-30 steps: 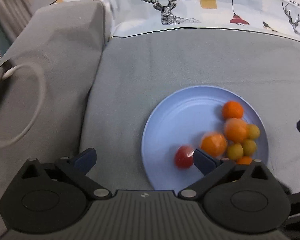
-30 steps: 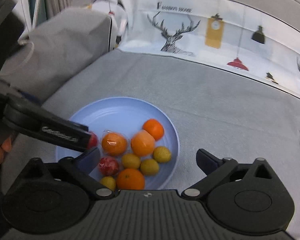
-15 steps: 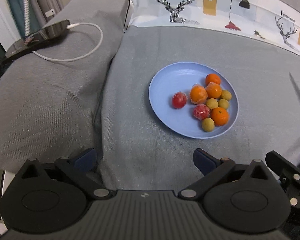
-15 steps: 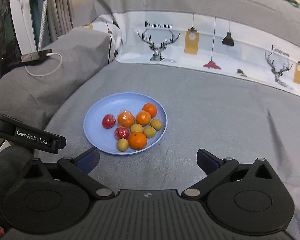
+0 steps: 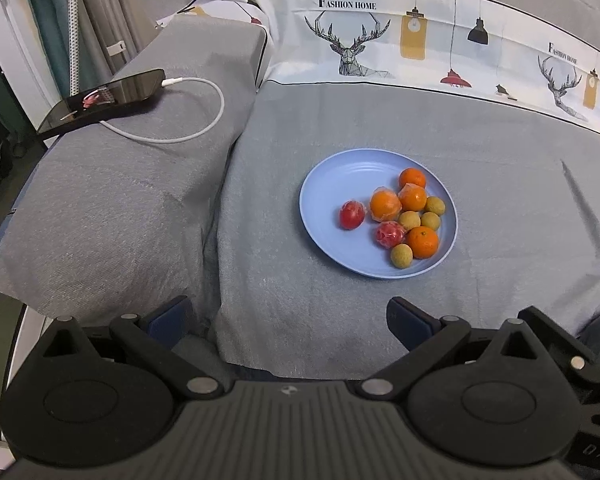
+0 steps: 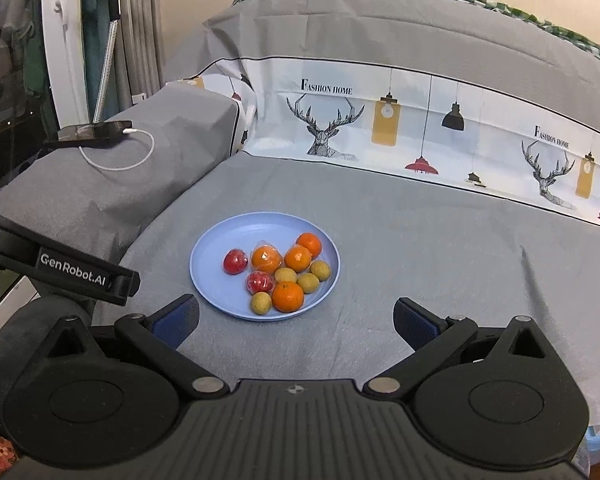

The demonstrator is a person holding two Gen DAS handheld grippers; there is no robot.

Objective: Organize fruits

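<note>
While your left gripper (image 5: 288,316) and right gripper (image 6: 296,316) hang back from the blue plate (image 6: 210,248), both sets of fingers are spread wide and hold nothing. On the plate, which sits on the grey bed cover (image 6: 420,240), four oranges, two red fruits and four small yellow-green fruits cluster toward its right side. A phone (image 5: 104,98) lies on the covered armrest at left.

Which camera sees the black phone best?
The left wrist view: the phone looks big, its dark screen and white cable clear. In the right wrist view the phone is small, far and seen edge-on.
</note>
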